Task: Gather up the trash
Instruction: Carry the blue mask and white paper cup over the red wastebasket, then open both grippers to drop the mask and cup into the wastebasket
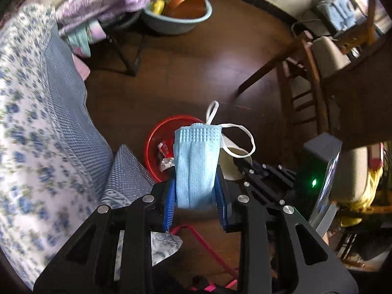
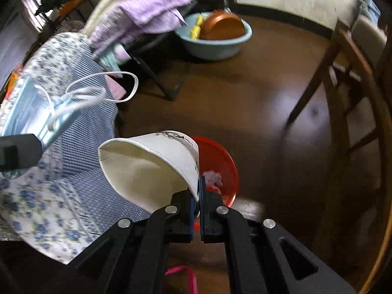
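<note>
My left gripper (image 1: 196, 193) is shut on a folded light-blue face mask (image 1: 196, 164) with white ear loops, held above the floor. Below it sits a red bin (image 1: 156, 144) holding wrappers. My right gripper (image 2: 198, 191) is shut on the rim of a white paper cup (image 2: 152, 164), held tilted beside the red bin (image 2: 220, 156), which holds crumpled paper. The cup also shows in the left wrist view (image 1: 232, 161), to the right of the mask. The mask and the left gripper show at the left of the right wrist view (image 2: 36, 112).
A bed with a blue floral sheet (image 1: 36, 134) fills the left side. A light-blue basin (image 1: 176, 17) with a copper pan stands on the dark wood floor at the back. A wooden chair (image 1: 306, 73) stands to the right. A pink cord (image 1: 208, 245) lies on the floor below.
</note>
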The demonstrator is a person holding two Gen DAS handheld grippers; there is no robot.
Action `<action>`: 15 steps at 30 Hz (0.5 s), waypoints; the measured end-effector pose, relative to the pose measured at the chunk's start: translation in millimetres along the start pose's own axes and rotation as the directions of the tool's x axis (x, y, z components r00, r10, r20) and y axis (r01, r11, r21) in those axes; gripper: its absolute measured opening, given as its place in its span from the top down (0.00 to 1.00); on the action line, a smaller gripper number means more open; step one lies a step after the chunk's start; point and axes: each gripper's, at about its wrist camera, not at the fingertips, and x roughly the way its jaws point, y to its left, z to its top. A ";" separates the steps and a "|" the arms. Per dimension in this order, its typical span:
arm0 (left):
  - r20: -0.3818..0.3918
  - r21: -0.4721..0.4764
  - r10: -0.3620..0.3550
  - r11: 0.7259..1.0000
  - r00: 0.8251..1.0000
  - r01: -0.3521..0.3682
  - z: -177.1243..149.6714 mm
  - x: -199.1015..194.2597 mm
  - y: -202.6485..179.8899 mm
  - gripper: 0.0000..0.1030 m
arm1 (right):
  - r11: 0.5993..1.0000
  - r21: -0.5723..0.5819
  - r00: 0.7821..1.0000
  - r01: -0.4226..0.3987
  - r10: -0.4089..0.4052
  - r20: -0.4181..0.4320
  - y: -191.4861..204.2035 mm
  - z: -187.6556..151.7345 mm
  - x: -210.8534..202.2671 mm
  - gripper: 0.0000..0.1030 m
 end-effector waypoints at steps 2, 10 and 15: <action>-0.031 -0.032 -0.010 0.999 0.999 0.009 3.6 18.4 4.2 0.71 | 1.000 0.020 1.000 -0.009 0.010 -0.027 -4.5 -3.9 13.7 0.96; -0.132 -0.076 -0.035 0.997 0.991 0.025 14.3 65.4 17.5 0.71 | 0.997 0.074 0.996 -0.011 0.018 -0.092 -20.8 -11.2 54.8 0.96; -0.165 -0.083 -0.030 0.996 0.986 0.017 16.0 81.6 19.2 0.68 | 0.995 0.094 0.993 -0.015 0.026 -0.112 -24.7 -15.5 72.6 0.96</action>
